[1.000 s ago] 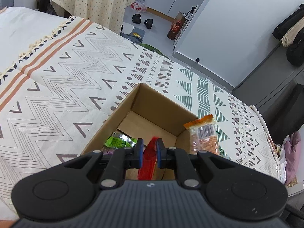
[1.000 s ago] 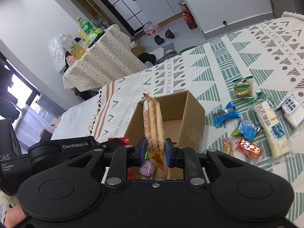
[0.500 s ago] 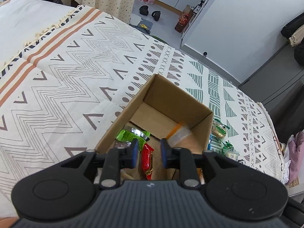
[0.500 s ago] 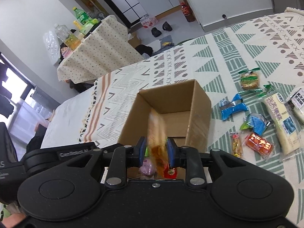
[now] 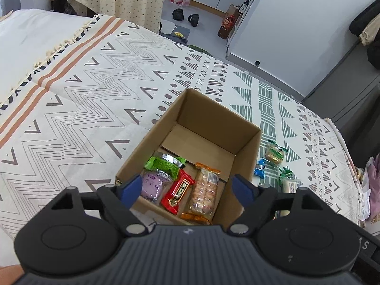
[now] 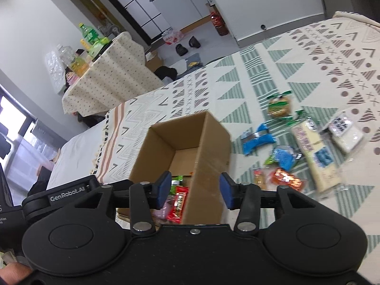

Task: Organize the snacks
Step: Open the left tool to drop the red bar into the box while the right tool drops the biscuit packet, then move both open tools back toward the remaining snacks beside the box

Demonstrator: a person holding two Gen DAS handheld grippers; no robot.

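The cardboard box [image 5: 247,152] stood open on the patterned blanket [image 5: 83,99], and four snacks lay at its near end: a green packet [image 5: 163,165], a purple packet [image 5: 153,185] touching it, a red packet [image 5: 178,191] and a long biscuit pack [image 5: 204,190] side by side; the far half of the floor was bare. The left gripper [image 5: 187,188] hovered over the near rim, jaws spread wide and holding nothing. The right gripper [image 6: 194,190] was likewise spread and unladen above the box's near right wall. To the box's right, more snacks [image 6: 282,156] lay scattered on the blanket, near its wall. The blanket left of the box was bare.
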